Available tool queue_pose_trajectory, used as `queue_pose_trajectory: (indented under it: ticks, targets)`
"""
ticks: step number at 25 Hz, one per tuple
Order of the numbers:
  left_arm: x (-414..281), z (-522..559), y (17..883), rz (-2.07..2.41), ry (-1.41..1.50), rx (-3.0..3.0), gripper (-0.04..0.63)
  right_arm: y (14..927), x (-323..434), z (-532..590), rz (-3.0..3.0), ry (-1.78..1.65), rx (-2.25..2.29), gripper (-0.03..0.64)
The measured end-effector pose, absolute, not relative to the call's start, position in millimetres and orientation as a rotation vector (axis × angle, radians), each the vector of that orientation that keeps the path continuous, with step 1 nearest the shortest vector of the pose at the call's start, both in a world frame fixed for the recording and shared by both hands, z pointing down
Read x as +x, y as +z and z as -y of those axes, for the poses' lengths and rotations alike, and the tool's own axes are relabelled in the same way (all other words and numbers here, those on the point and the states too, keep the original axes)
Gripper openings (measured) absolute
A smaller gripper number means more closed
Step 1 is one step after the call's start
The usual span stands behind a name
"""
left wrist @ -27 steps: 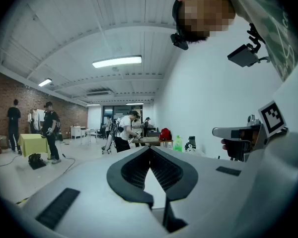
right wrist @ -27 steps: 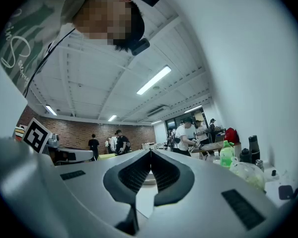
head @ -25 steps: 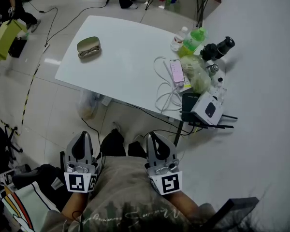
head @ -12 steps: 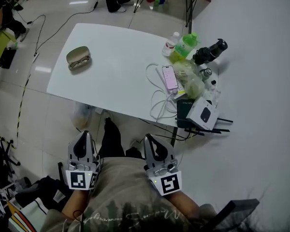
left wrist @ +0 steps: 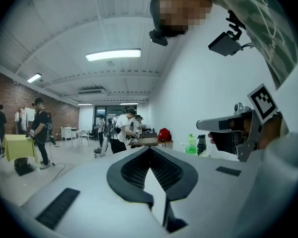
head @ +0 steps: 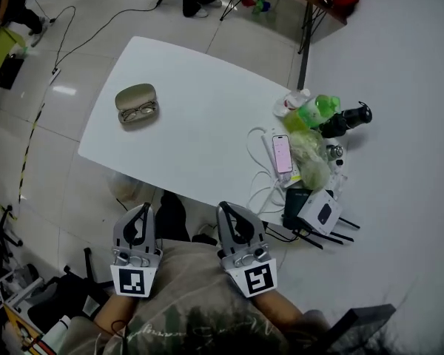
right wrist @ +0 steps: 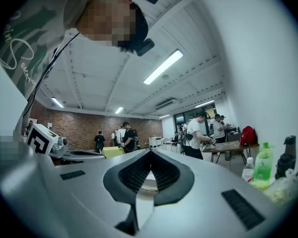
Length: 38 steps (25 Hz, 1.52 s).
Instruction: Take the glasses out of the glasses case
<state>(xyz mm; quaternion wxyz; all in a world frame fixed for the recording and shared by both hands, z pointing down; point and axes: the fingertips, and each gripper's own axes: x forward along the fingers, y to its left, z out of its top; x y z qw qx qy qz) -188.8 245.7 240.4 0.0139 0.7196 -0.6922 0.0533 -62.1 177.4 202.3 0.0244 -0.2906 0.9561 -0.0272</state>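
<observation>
Evidently only the viewpoint has swung. The white table (head: 200, 135) now fills upper centre, while the left gripper (head: 142, 213) and right gripper (head: 226, 213) stay pressed together, empty, at the bottom. The open glasses case (head: 135, 96), upper left, holds the glasses (head: 141, 113); no reach has begun.

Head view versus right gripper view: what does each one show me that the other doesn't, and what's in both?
Only the head view: the open glasses case on the white table, the glasses lying inside it, and the phone. Only the right gripper view: the ceiling lights and a brick wall across the room. Both: the right claw, shut with nothing in it, and the green bottle.
</observation>
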Motion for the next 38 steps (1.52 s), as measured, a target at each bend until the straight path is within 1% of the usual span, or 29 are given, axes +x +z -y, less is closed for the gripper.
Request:
queue_pose_trajectory:
  ticks: [4,8,13,18,21,25,31,34,38]
  targets:
    - [-234,-222,248,2.136,0.130,2.166,0.008,217,-103,-150,-2.967,-0.272,-0.977,0.012]
    - [-277,-201,252,2.130,0.104,2.136,0.008,210,-147,-132,-2.978,-0.232,-0.910,0.012]
    - [-308,-180,268,2.104,0.129,2.090,0.008,217,-178,-115,-2.984,-0.256,-0.880,0.012]
    - [-303,-158,280,2.068,0.141,2.004,0.008,224,-170,-105,-3.011,-0.333,-0.780,0.012]
    - [-296,-143,274,2.122,0.129,1.916,0.008,224,-160,-91,-3.036,-0.329,-0.733,0.012]
    - [-287,-139,280,2.050,0.194,1.952,0.008,230,-162,-83,-3.022,-0.338,-0.669,0.012]
    - [-317,-126,284,1.994,0.264,2.036,0.008,238,-186,-76,-3.063,-0.395,-0.602,0.012]
    - [-331,-118,304,1.915,0.327,2.032,0.008,226,-192,-65,-3.063,-0.339,-0.616,0.012]
    - [-372,-107,323,1.933,0.472,2.024,0.015,212,-210,-61,-3.057,-0.243,-0.630,0.012]
